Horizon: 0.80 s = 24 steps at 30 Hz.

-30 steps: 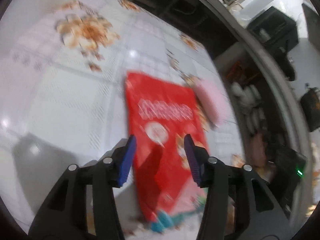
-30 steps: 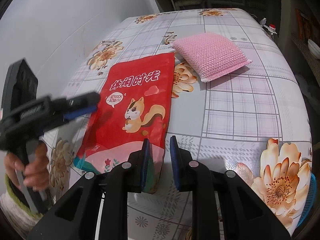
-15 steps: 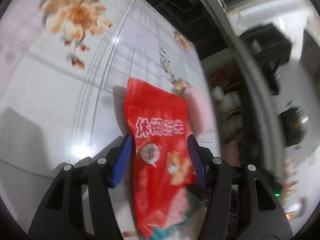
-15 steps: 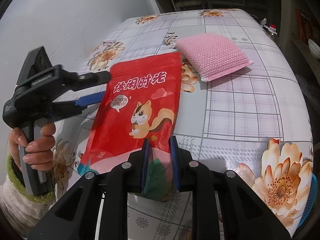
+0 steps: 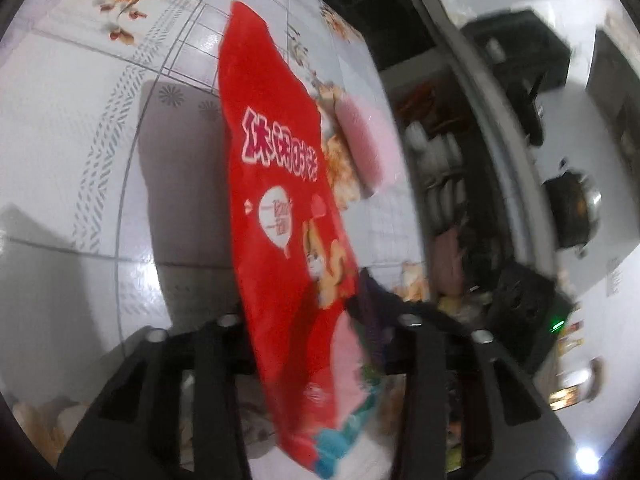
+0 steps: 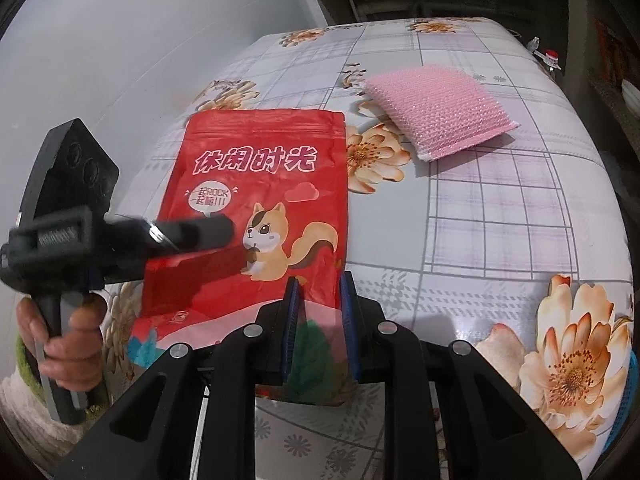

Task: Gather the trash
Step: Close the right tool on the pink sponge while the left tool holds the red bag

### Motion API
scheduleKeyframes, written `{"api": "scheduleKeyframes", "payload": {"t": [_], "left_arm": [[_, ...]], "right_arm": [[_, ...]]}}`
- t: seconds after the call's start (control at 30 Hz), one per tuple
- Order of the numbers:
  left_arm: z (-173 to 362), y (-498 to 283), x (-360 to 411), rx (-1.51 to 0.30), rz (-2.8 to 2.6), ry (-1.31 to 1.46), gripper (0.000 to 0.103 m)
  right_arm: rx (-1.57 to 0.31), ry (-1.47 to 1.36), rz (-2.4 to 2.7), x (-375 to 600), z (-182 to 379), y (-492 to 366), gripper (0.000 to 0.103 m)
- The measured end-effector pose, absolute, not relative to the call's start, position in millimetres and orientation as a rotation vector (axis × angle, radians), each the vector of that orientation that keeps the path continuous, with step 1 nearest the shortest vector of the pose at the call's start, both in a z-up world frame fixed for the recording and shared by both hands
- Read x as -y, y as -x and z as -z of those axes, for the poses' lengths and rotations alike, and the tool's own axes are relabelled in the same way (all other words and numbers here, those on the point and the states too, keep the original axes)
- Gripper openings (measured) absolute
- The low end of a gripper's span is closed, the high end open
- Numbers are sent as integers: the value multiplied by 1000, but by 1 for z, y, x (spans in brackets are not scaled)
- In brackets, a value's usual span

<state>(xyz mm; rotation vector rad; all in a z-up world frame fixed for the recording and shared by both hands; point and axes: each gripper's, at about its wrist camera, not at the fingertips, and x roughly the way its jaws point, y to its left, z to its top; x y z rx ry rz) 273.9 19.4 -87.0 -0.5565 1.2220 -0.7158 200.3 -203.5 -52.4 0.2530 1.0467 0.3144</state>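
Observation:
A red snack bag [image 6: 264,216] with a squirrel picture is lifted off the flowered table [image 6: 500,216]. My right gripper [image 6: 318,312] is shut on the bag's bottom edge. My left gripper [image 6: 224,236] reaches in from the left, one finger over the bag's left side. In the left wrist view the bag [image 5: 288,208] stands between the two fingers of my left gripper [image 5: 304,304], which are spread wide apart around it. The left fingertip is hidden behind the bag.
A pink scrub pad [image 6: 436,116] lies on the table beyond the bag, also in the left wrist view [image 5: 368,136]. A white wall [image 6: 120,60] runs along the table's left. Shelves with dishes [image 5: 444,168] and a dark pot [image 5: 572,208] stand past the table's right edge.
The right gripper has lifted the bag's near edge off the table. The left gripper has moved in from the left until the bag sits between its open fingers.

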Motion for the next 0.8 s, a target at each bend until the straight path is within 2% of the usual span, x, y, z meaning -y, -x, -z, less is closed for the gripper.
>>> {"api": "scheduleKeyframes", "payload": {"t": [0.07, 0.17, 0.23, 0.27, 0.3, 0.4, 0.67, 0.8], "left_arm": [[81, -269, -14, -1209, 676, 457, 16], [75, -262, -10, -1194, 641, 373, 12], [77, -260, -11, -1193, 636, 353, 10], [76, -260, -11, -1193, 635, 346, 10], [75, -259, -10, -1193, 634, 335, 10], [77, -259, -14, -1195, 634, 319, 10], [77, -259, -21, -1196, 637, 324, 10], [78, -258, -19, -1194, 637, 319, 10]], "right_arm": [[-1056, -256, -321, 204, 52, -199, 21], [-1041, -227, -287, 212, 42, -202, 22], [-986, -223, -255, 226, 23, -213, 34], [-970, -213, -227, 232, 16, -219, 53], [-946, -185, -190, 237, 7, -228, 67], [-936, -85, -156, 248, -5, -266, 82], [-1091, 152, -163, 238, 23, -357, 87], [-1180, 139, -181, 235, 40, -365, 87]]}}
